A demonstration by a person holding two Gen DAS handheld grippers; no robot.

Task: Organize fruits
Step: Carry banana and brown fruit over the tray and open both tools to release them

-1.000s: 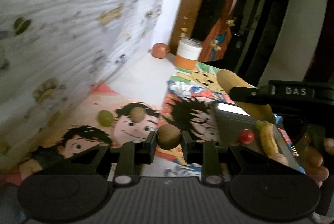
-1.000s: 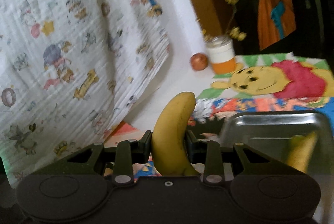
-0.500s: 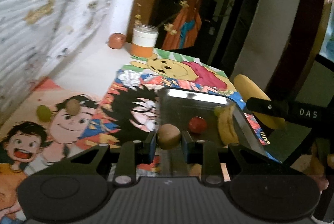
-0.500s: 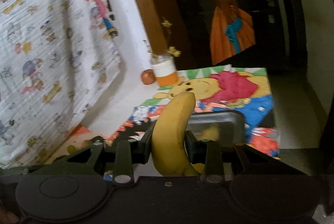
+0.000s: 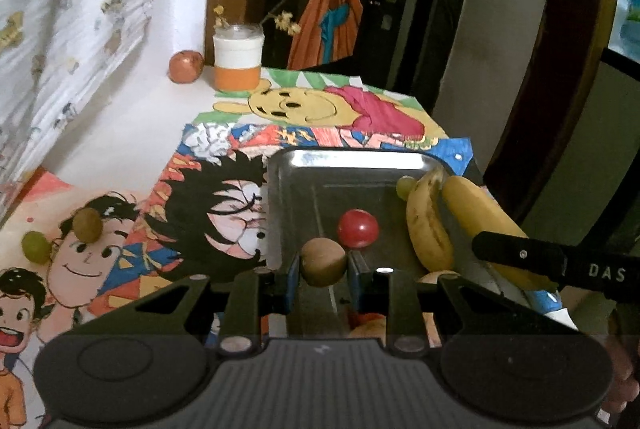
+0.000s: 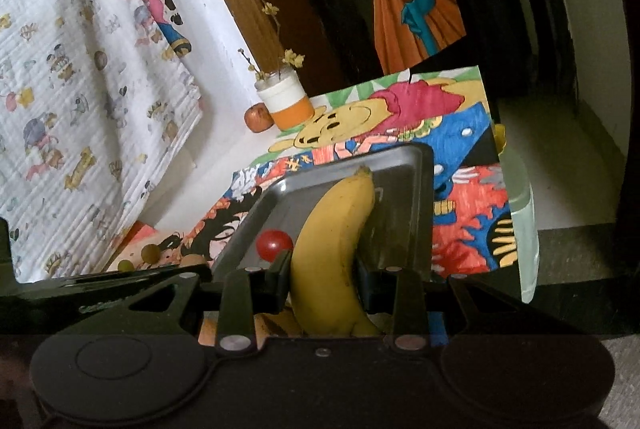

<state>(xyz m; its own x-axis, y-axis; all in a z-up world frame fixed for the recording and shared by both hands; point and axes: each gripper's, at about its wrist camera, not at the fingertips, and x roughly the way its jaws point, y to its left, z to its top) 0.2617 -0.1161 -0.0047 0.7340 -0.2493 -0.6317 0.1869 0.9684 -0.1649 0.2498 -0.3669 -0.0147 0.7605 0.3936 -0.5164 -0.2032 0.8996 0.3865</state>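
Note:
In the left wrist view my left gripper [image 5: 323, 271] is shut on a small brown round fruit [image 5: 322, 257], held over the near end of the metal tray [image 5: 352, 158]. In the tray lie a red round fruit [image 5: 357, 228], a banana [image 5: 426, 225] and a green grape [image 5: 405, 185]. My right gripper [image 6: 323, 269] is shut on a second yellow banana [image 6: 340, 229] above the tray [image 6: 418, 169]; this banana [image 5: 478, 209] shows beside the tray's right rim. A brown fruit [image 5: 87, 224] and a green grape [image 5: 36, 247] rest on the cartoon mat to the left.
An orange-and-white jar [image 5: 239, 57] with dry sprigs and a reddish apple-like fruit [image 5: 185, 66] stand at the back by the wall. A patterned cloth [image 6: 80, 89] hangs on the left. The table's right edge [image 6: 528, 229] drops to the floor just past the tray.
Both grippers have moved over the tray: the left one rightward from the mat with the brown fruit, the right one lower with its banana. Both grips are unchanged.

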